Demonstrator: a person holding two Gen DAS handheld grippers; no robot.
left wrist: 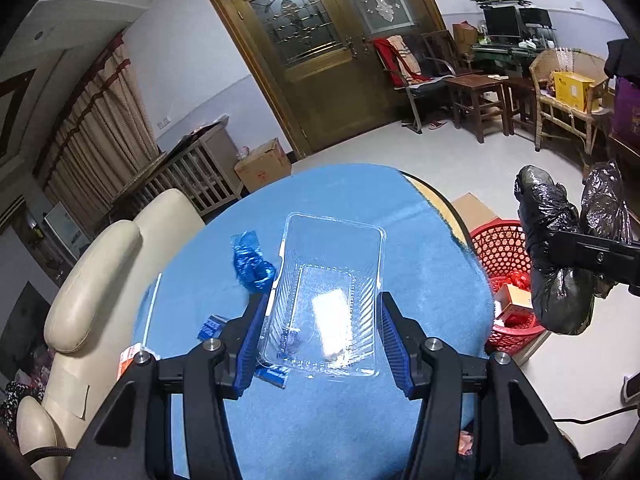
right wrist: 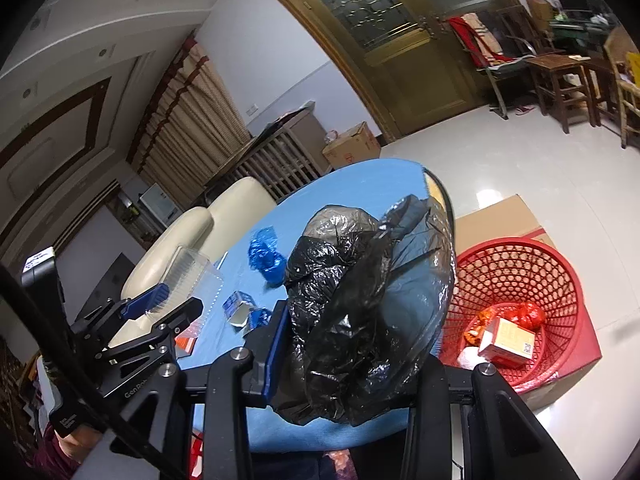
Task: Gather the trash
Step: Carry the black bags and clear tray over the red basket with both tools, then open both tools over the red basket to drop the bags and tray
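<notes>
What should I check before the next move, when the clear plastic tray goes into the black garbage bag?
1. Left gripper holds the clear rectangular plastic tray, lifted: ok.
2. Right gripper shut on the crumpled black plastic garbage bag: ok.
3. Bag mouth open for the tray: cannot tell.
4. Blue crumpled plastic wrapper on the round blue-covered table, not collected: not ok.
5. Small blue packets also left: not ok.
6. Red plastic mesh basket beside the table, out of the way: ok.

Brass-toned double door (left wrist: 320,48), pale floor (left wrist: 400,148), cream sofa (left wrist: 100,280), striped curtains (left wrist: 100,120).
</notes>
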